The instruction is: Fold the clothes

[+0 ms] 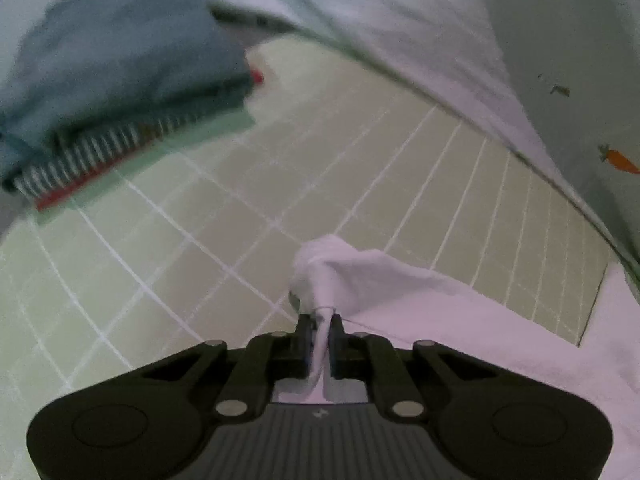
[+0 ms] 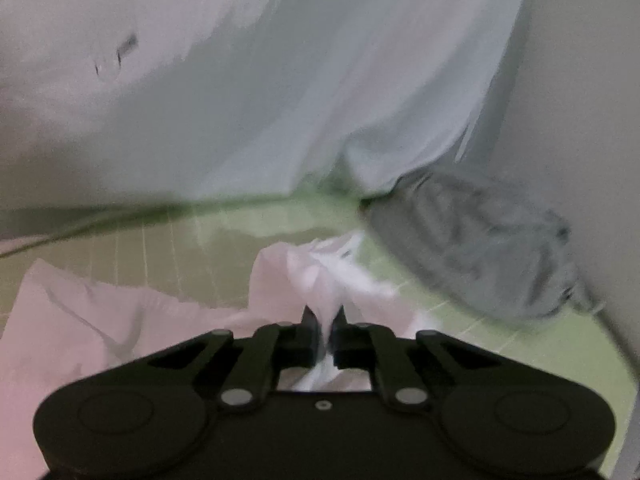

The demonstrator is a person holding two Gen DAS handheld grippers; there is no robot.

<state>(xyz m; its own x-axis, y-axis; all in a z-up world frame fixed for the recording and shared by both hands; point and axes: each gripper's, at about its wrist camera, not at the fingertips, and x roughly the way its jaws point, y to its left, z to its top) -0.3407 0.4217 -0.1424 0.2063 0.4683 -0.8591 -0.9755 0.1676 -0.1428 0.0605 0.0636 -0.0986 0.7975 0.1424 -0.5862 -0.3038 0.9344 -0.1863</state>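
Note:
A white garment (image 1: 460, 312) lies over a pale green cutting mat with a white grid (image 1: 240, 208). My left gripper (image 1: 321, 320) is shut on a bunched corner of it, and the cloth runs down between the black fingers. In the right wrist view the same white garment (image 2: 100, 320) spreads to the left, and my right gripper (image 2: 324, 316) is shut on another pinched fold of it. That view is blurred. The rest of the garment under both grippers is hidden.
A pile of folded clothes with a grey-blue top layer (image 1: 120, 68) and a striped edge sits at the mat's far left. In the right wrist view a grey bundle (image 2: 480, 248) lies at the right. Pale bedding with small prints (image 1: 400, 20) borders the mat.

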